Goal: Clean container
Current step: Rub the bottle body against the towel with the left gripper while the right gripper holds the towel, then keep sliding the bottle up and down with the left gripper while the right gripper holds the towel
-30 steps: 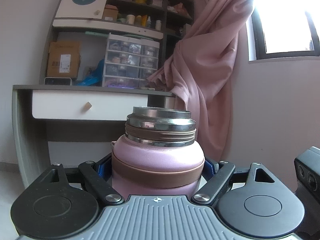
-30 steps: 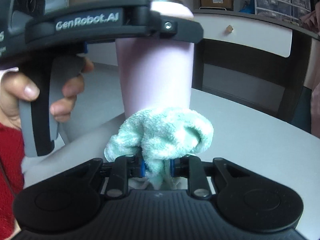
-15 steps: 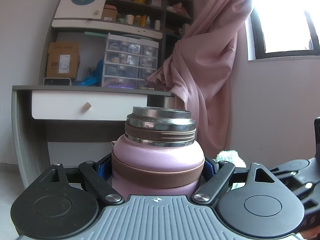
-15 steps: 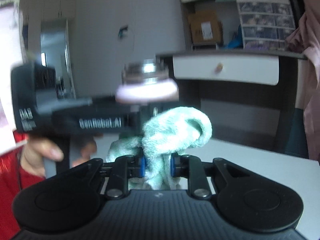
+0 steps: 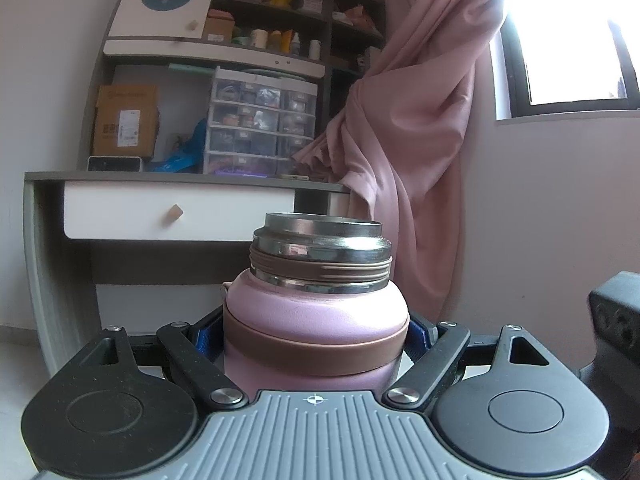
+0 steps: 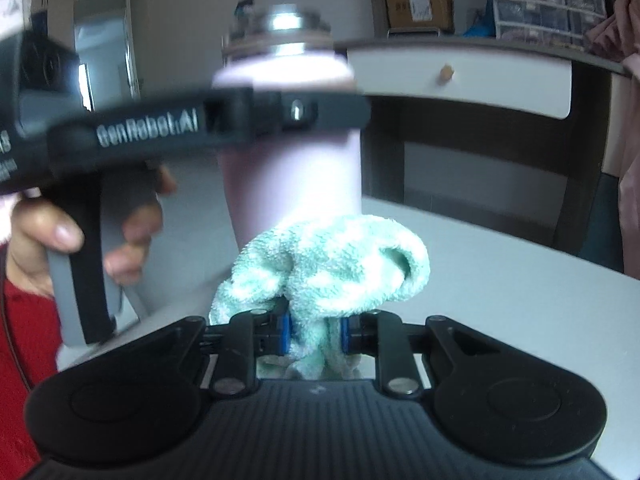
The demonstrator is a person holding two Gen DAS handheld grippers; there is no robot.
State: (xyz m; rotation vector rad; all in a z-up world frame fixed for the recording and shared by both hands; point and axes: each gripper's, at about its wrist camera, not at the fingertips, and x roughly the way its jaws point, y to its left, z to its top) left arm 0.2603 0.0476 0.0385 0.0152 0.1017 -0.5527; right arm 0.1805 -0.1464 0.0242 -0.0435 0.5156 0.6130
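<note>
A pink insulated flask (image 5: pixel 316 320) with an open steel mouth stands upright, its lid off. My left gripper (image 5: pixel 316 340) is shut on its upper body. In the right wrist view the flask (image 6: pixel 292 168) stands on the table with the left gripper (image 6: pixel 208 124) clamped around it. My right gripper (image 6: pixel 314 334) is shut on a mint green terry cloth (image 6: pixel 328 264), which sits against the lower side of the flask. The view is blurred by motion.
A pale grey table (image 6: pixel 500 280) carries the flask. Behind are a desk with a white drawer (image 5: pixel 176 210), shelves with boxes and small drawers (image 5: pixel 256 120), a pink curtain (image 5: pixel 408 120) and a window (image 5: pixel 568 40). The right gripper's body (image 5: pixel 616 320) shows at the right edge.
My right gripper rose with the cloth to the flask's shoulder, then came back down to its lower side. The left gripper holds the flask still.
</note>
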